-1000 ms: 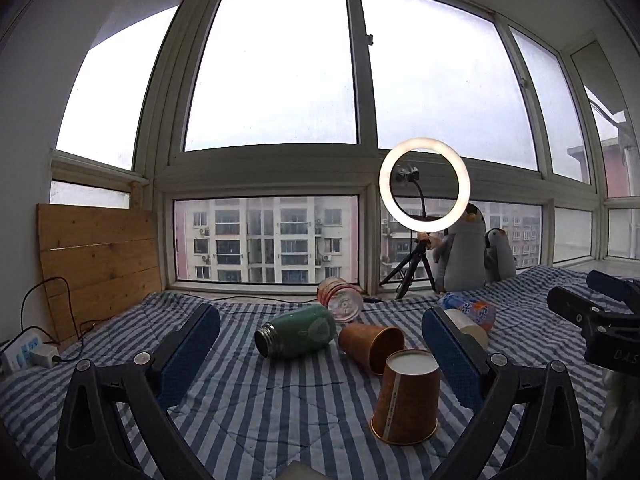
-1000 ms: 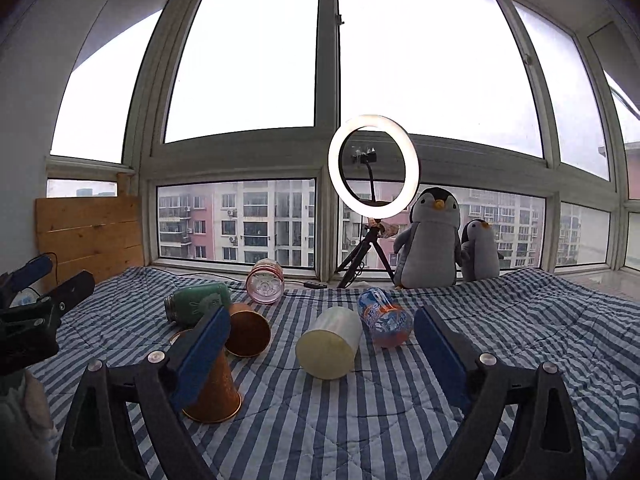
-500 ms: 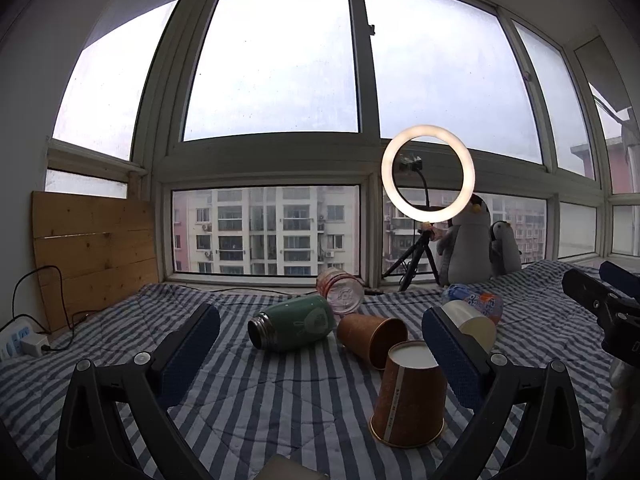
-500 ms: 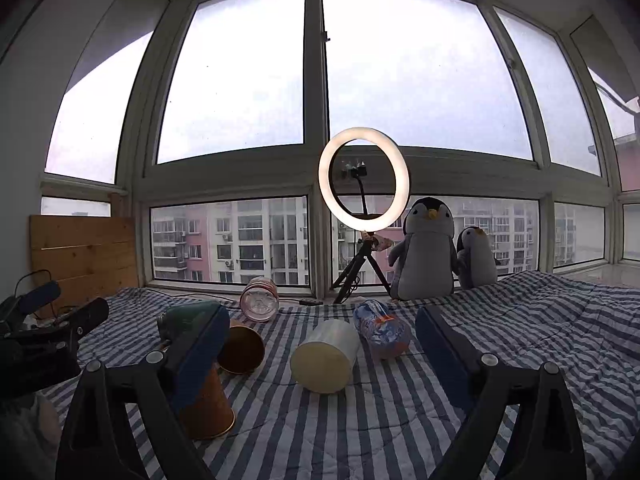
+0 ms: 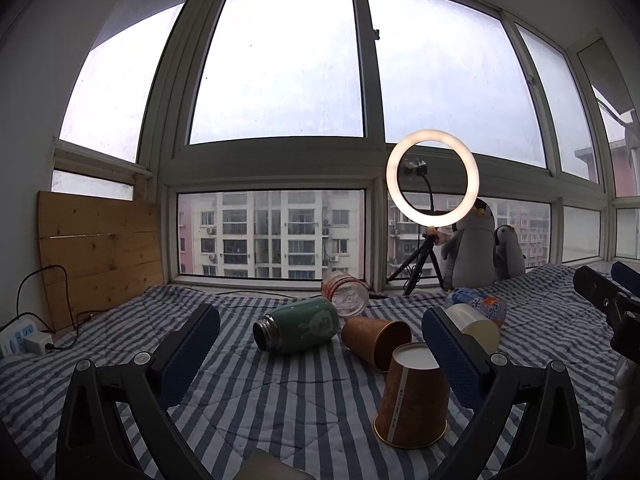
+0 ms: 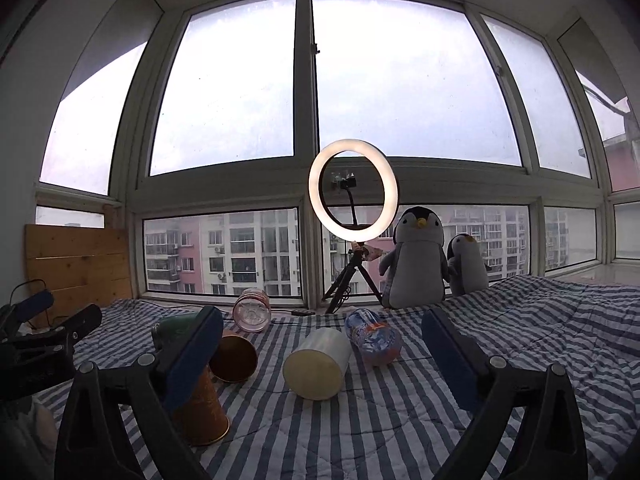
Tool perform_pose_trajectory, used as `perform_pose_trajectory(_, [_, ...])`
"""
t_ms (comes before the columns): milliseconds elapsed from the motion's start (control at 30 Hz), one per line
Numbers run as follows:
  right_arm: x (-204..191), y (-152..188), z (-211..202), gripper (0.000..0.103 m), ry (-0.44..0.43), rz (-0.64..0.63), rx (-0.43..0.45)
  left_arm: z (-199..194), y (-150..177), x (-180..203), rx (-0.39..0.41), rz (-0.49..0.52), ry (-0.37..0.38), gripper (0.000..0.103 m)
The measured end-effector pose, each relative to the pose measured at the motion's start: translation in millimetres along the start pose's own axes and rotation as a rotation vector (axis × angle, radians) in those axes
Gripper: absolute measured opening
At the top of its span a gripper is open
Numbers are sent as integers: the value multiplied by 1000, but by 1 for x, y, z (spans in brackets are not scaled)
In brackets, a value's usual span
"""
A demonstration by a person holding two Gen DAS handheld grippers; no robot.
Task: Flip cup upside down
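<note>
We've got the brown paper cup (image 5: 412, 398) standing upside down on the striped bed (image 5: 280, 396), just right of centre. Our left gripper (image 5: 320, 350) and right gripper (image 6: 322, 346) both hover with fingers wide, holding nothing.

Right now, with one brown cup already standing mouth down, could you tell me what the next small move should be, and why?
Probably ease the open left gripper forward and right toward the brown paper cup lying on its side. It still needs flipping, while the cup beside it already stands mouth down, and nothing sits between the left fingers.
</note>
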State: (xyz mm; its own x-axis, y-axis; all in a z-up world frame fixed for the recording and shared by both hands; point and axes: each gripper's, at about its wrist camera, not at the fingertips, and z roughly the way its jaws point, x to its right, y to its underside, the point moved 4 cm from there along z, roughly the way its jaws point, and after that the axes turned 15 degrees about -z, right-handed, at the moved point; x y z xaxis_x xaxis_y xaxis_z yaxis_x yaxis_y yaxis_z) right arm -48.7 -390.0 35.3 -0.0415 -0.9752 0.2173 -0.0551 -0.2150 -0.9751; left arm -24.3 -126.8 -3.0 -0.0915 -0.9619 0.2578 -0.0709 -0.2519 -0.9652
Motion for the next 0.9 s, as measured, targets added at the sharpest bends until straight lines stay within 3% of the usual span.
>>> perform_pose_trajectory(900, [1,1,2,102,-6,8,-9,3,1,3,-14,10,-2,103])
